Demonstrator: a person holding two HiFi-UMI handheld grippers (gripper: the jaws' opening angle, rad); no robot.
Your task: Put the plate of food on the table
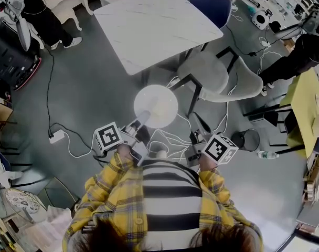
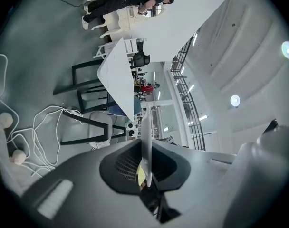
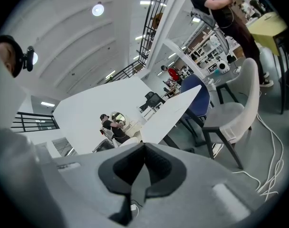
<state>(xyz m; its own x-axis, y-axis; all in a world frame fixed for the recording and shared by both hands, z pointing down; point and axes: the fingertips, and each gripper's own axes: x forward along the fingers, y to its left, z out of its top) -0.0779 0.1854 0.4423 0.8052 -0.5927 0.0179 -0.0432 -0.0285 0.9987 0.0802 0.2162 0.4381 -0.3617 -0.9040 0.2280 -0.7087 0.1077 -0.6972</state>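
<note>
left hand-held gripper clamped on plate rim, right hand-held gripper closed, empty — food indistinct

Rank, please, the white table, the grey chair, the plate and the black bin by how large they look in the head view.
1. white table
2. grey chair
3. plate, which is held up nearer the camera, so it looks larger than it really is
4. black bin

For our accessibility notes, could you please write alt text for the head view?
Seen from above, the left gripper holds a round white plate by its rim over the grey floor, short of a white table; the right gripper is beside it, empty.
</note>
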